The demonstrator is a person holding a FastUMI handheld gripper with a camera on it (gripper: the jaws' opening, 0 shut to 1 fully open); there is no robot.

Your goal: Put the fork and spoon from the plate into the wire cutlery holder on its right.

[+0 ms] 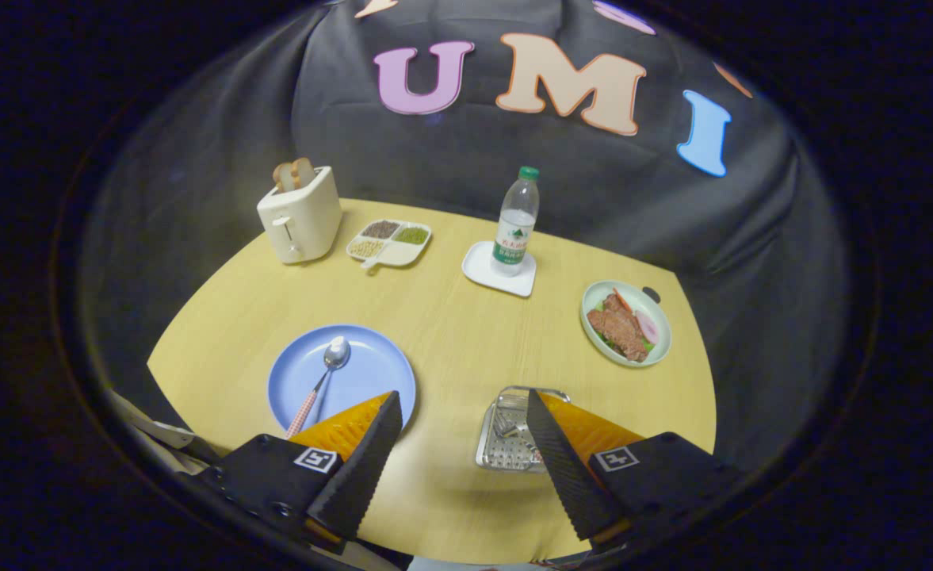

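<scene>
Seen from the camera riding on the tongs [460, 432], the two fingers stand wide apart, holding nothing, with bare desk [450, 333] between their tips. They hang above the near part of the pale wooden top.

Just ahead of the left finger lies the blue plate [371, 369], its near rim partly hidden behind that fingertip. On it rests the spoon [325, 373] — bowl pointing away from the tongs, its checked handle running back toward the left finger.

Just ahead of the right finger, and partly covered by it, sits the wire cutlery holder [506, 432], a perforated metal basket with a wire handle at its far edge. The fork [511, 428] lies inside it, tines showing beside the fingertip; how its handle lies I cannot tell.

Beyond the tongs, well apart from them — a cream toaster [300, 216] with two slices of bread standing in its slots, far off on the left. Next to it is a divided dish [389, 242] of grains. Farther right a water bottle [516, 222] stands upright on a white square tray [482, 270]. Beyond the right finger is a green plate [593, 305] carrying meat and sliced vegetables.
</scene>
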